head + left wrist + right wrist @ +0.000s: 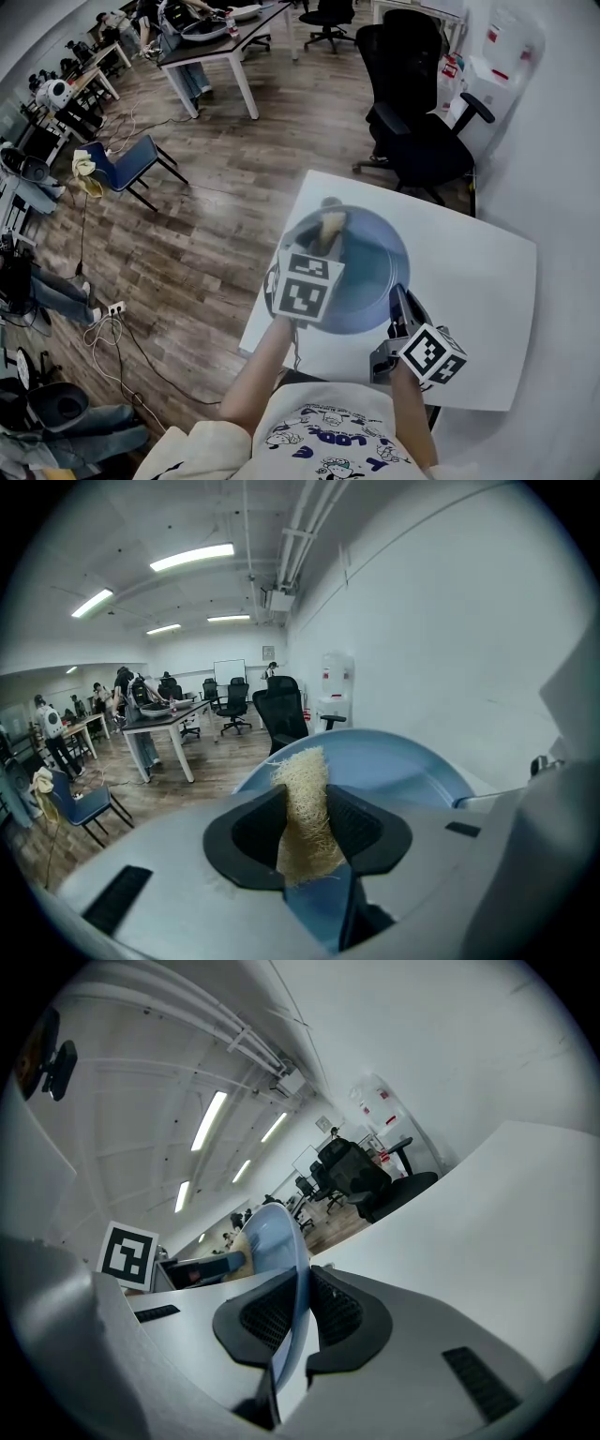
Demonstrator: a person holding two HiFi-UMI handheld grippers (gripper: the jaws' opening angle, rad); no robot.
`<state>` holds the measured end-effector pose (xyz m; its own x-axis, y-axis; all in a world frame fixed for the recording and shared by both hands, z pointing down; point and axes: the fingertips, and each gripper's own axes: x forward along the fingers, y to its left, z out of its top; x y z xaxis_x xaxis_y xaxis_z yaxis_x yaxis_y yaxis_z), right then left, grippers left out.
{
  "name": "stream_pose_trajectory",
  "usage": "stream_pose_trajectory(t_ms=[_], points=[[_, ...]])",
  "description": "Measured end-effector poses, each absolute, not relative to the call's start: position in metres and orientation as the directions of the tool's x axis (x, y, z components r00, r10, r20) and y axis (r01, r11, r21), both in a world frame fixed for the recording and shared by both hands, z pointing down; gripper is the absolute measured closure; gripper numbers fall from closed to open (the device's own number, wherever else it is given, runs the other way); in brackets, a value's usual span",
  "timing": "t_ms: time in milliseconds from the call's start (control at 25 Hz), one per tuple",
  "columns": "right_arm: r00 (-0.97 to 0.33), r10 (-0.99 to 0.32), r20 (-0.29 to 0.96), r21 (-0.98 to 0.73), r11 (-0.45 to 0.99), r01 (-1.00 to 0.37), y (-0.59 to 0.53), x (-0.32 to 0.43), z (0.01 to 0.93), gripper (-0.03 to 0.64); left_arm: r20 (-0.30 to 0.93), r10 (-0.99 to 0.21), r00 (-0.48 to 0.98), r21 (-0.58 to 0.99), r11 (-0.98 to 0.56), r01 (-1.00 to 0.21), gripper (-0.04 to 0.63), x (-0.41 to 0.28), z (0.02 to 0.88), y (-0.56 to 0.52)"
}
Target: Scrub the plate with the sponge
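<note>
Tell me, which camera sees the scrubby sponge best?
The left gripper view: the sponge sits close in the middle, pinched between the jaws, fibres clear. The head view shows only a small tip over the plate; the right gripper view just a tan sliver behind the plate's rim.

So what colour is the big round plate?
Pale blue all over, with no pattern. The round plate shows best in the head view.

Plate (370, 267) at left half of table (478, 272). Sponge (330, 223) on plate's far left part, between jaws of left gripper (326, 234). Right gripper (397, 298) at plate's near right rim, rim between jaws. Chair (412, 112) beyond table's far edge. Desk (220, 45) far left.
</note>
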<state>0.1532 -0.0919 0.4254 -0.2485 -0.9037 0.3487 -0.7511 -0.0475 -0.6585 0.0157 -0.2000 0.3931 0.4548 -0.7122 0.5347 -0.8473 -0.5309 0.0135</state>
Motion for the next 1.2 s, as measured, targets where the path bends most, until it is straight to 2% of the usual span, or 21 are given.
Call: stream_pose_trajectory(t_ms=[800,1200], points=[[-0.149,-0.939,0.310,-0.663,-0.101,-0.742,-0.096,0.194,0.409,0.581,0.626,-0.639,0.447,-0.026,-0.590,-0.807,0.456,0.010,0.411,-0.183],[-0.133,-0.944,0.302,-0.675,-0.113,-0.730,-0.096,0.191,0.406,0.580,0.643,-0.596,0.481,0.015,-0.619,-0.785,0.456,0.004,0.417,-0.163]])
